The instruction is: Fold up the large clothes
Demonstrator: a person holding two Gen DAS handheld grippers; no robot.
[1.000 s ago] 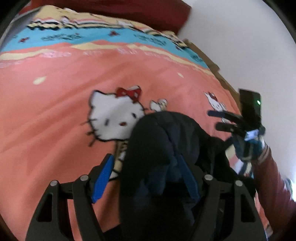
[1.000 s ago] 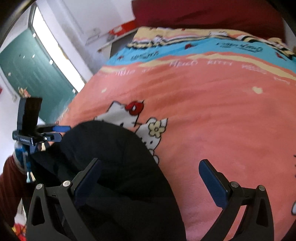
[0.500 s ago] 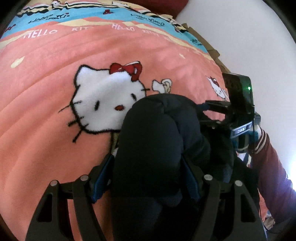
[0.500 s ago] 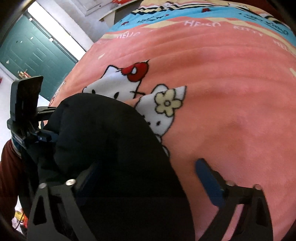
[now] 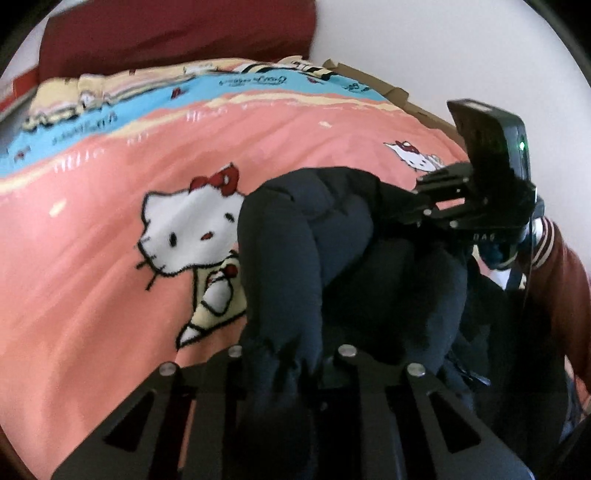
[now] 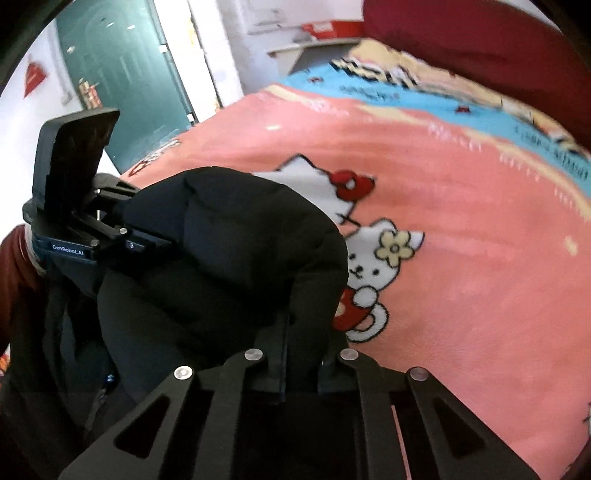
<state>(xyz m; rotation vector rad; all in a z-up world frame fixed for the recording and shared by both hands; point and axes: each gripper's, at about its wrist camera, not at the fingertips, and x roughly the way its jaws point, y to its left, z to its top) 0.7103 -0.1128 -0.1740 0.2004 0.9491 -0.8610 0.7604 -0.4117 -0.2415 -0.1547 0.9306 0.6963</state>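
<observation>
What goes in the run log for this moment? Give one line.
left gripper: shut on black puffer jacket | right gripper: shut on jacket | jacket bunched over Hello Kitty blanket | fold not done

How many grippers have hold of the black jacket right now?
2. The left gripper is shut on the black jacket at its near edge; the right gripper is clamped on another bunched part beside it. Nothing else holds it.

One black padded jacket (image 5: 332, 258), two claws, left claw (image 5: 288, 365), right claw (image 6: 301, 354), one pink cartoon blanket (image 5: 92, 295), one red pillow (image 5: 177, 33)
</observation>
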